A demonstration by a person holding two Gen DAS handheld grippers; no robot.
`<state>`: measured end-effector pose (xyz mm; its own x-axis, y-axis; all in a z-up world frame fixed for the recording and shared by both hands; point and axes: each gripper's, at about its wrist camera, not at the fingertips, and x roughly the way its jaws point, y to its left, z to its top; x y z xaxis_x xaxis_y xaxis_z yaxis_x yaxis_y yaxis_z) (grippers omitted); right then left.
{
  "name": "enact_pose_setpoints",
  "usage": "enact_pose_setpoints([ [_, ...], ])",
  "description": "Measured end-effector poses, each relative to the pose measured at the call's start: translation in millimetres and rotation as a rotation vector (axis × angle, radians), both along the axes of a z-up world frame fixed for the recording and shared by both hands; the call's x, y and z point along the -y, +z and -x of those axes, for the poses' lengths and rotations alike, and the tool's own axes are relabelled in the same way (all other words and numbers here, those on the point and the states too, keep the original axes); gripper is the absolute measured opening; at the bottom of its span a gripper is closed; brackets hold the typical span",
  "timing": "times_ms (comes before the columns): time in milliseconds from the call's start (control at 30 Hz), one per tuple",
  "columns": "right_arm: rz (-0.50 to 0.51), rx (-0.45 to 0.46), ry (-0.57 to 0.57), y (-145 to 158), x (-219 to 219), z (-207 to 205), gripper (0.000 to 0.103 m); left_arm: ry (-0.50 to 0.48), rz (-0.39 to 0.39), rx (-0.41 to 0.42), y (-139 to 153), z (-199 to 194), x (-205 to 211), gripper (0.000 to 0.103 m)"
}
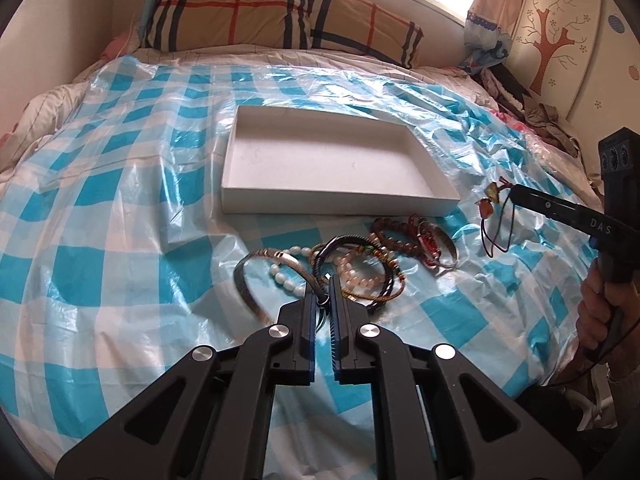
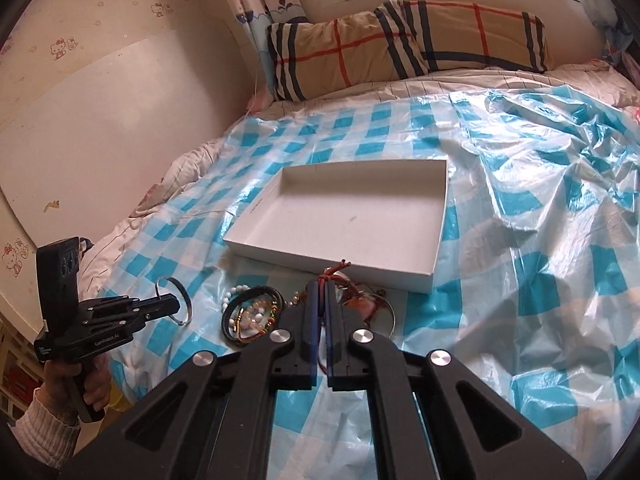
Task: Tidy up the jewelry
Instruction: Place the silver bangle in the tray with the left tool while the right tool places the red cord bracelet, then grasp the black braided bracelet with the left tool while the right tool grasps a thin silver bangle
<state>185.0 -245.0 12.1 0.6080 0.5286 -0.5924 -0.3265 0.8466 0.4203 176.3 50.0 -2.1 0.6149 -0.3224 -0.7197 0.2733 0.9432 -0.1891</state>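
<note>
An empty white shallow box [image 1: 328, 160] lies on the bed; it also shows in the right wrist view [image 2: 352, 216]. Before it lies a pile of bracelets [image 1: 360, 264], with white beads, brown beads and dark bands. My left gripper [image 1: 323, 292] is shut on a thin striped bangle [image 1: 250, 292], held lifted above the bed in the right wrist view [image 2: 182, 300]. My right gripper [image 2: 322, 286] is shut on a red cord bracelet with an orange charm [image 1: 494, 216], held above the sheet right of the pile.
A blue-and-white checked plastic sheet [image 1: 120, 208] covers the bed. A plaid pillow [image 1: 280, 12] lies at the headboard under a window. Crumpled clothes [image 1: 536, 112] sit at the right edge, by a wall. A white board [image 2: 120, 128] leans on the left wall.
</note>
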Motion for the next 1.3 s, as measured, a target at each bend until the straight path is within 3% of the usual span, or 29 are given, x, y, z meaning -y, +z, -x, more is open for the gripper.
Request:
enact_pose_setpoints([
  [233,0.002,0.028,0.013,7,-14,-28,0.004,-0.083,-0.017,0.043,20,-28,35,0.005],
  [533,0.065,0.07,0.005,7,-39,-88,0.005,-0.139,0.019,0.088,39,-103,78,0.006],
  [600,0.082,0.027,-0.009,-3,-41,-103,0.016,-0.101,-0.027,0.037,27,-127,84,0.01],
  [633,0.08,0.01,-0.029,-8,-39,-106,0.034,-0.068,-0.058,0.008,20,-135,84,0.016],
  [667,0.076,0.008,-0.038,-10,-36,-105,0.038,-0.048,-0.07,-0.01,16,-138,82,0.019],
  [800,0.08,-0.004,-0.041,-17,-25,-83,0.038,-0.008,-0.085,0.017,11,-116,62,0.047],
  [1033,0.121,-0.109,-0.025,-51,-11,-44,0.043,-0.022,-0.09,-0.025,-10,-68,33,0.048],
  [1167,0.154,-0.156,-0.026,-69,-10,-40,0.043,-0.047,-0.137,-0.048,-27,-56,37,0.048],
  [1300,0.179,-0.169,-0.022,-77,-14,-44,0.04,-0.073,-0.201,-0.021,-33,-56,48,0.048],
])
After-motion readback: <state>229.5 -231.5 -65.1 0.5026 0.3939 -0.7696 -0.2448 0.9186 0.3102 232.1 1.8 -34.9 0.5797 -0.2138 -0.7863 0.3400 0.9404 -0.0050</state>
